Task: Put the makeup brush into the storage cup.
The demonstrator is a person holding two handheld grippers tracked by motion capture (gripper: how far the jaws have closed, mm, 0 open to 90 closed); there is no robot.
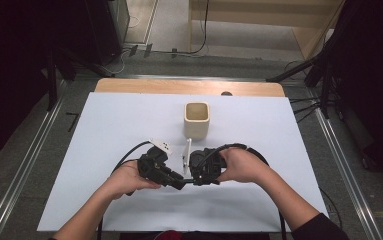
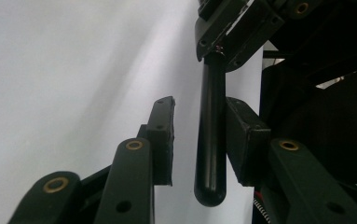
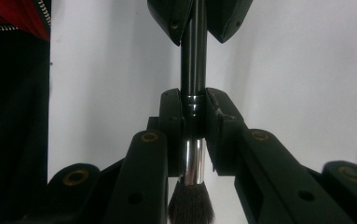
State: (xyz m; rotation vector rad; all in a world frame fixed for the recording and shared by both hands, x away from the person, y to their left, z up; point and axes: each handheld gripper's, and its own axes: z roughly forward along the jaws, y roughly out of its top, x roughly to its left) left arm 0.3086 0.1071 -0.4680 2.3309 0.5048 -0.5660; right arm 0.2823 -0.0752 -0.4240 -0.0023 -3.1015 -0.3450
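Right gripper [image 3: 194, 123]: its two black jaws are pressed tight on the slim black-handled makeup brush with a silver metal ferrule and dark bristles [image 3: 194, 70], gripping it at the ringed end of the handle just above the ferrule.
Brush, seen from the right fingers: the ferrule and bristle tuft sit behind the pads, toward the camera; the handle runs on beyond the fingertips to the other gripper.
Left gripper [image 2: 197, 135]: jaws moderately spread, with the brush handle [image 2: 212, 140] standing between them.
Handle between the left fingers: it lies close against one pad [image 2: 241, 135], though contact cannot be told; a clear gap shows to the other pad, and the rounded handle end reaches back past both pads.
High view: the left gripper [image 1: 179, 182] and the right gripper [image 1: 195, 180] meet tip to tip, low over the white table sheet [image 1: 104, 130].
Square cream-coloured open-topped cup [image 1: 197, 120]: upright, beyond both sets of fingertips, well apart from them.
Small white flat piece [image 1: 186, 155]: just beside the right gripper's body, between it and the cup.
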